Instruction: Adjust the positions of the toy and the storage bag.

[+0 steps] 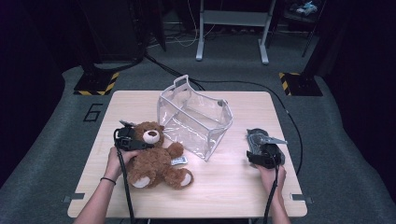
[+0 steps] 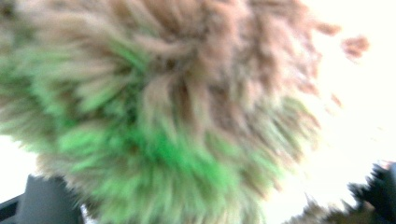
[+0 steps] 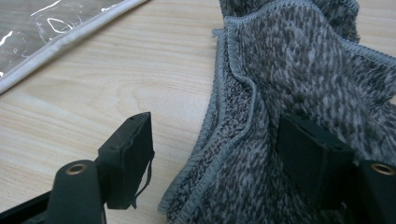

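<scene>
Teddy bear (image 1: 156, 158) lies on the table (image 1: 233, 186) beside the clear bag (image 1: 196, 116). Left hand-held gripper (image 1: 133, 140) sits at its head, jaws wide around fur, grip unconfirmed. Right hand-held gripper (image 3: 215, 154) rests open astride a grey cloth (image 3: 299, 74) edge. Step: grasping the bear. Next move calls for closing firmly, then lifting toward the bag.

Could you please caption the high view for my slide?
Left gripper at a teddy bear's head; right gripper on a grey cloth.

Bright light from above on the pale bench (image 1: 233, 186), dark room all around it, small soft shadows under things, shiny glare on the clear bag (image 1: 196, 116), left gripper view very blurry with washed-out white and odd green on the fur (image 2: 163, 116), right gripper view sharp and evenly lit.
</scene>
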